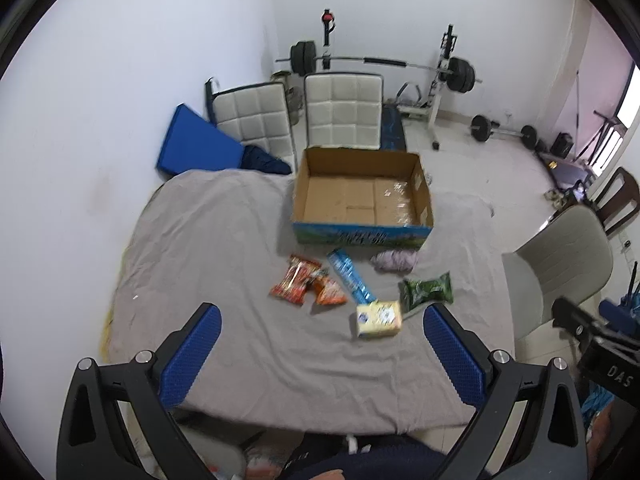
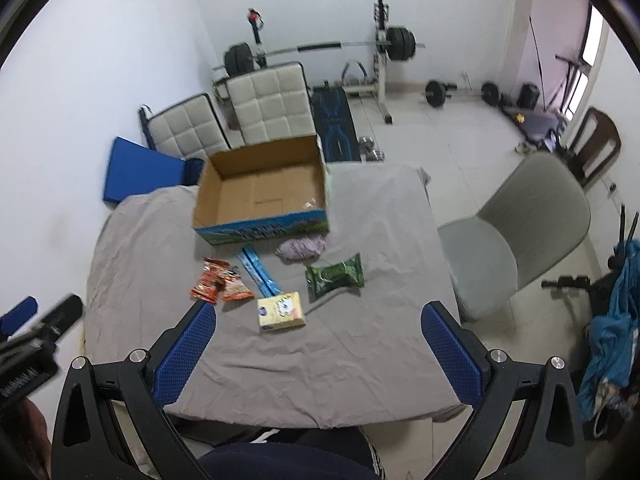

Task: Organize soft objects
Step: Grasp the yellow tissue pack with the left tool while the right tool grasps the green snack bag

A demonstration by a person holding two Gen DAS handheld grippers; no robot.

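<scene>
An open, empty cardboard box (image 1: 362, 194) (image 2: 262, 190) stands at the far side of a table under a grey cloth (image 1: 224, 240) (image 2: 360, 340). In front of it lie orange snack packets (image 1: 306, 282) (image 2: 220, 282), a blue packet (image 1: 350, 276) (image 2: 260, 272), a yellow tissue pack (image 1: 378, 319) (image 2: 282, 312), a green packet (image 1: 427, 291) (image 2: 335, 276) and a purple bundle (image 1: 394, 261) (image 2: 302, 248). My left gripper (image 1: 322, 320) is open and empty above the near table. My right gripper (image 2: 318, 318) is open and empty too, nearest the tissue pack.
Two white padded chairs (image 1: 342, 110) (image 2: 272, 104) and a blue mat (image 1: 200, 146) (image 2: 140, 172) stand behind the table. A grey chair (image 1: 560, 264) (image 2: 516, 232) is at the right. Barbell rack and weights (image 1: 448, 68) (image 2: 388, 46) line the far wall.
</scene>
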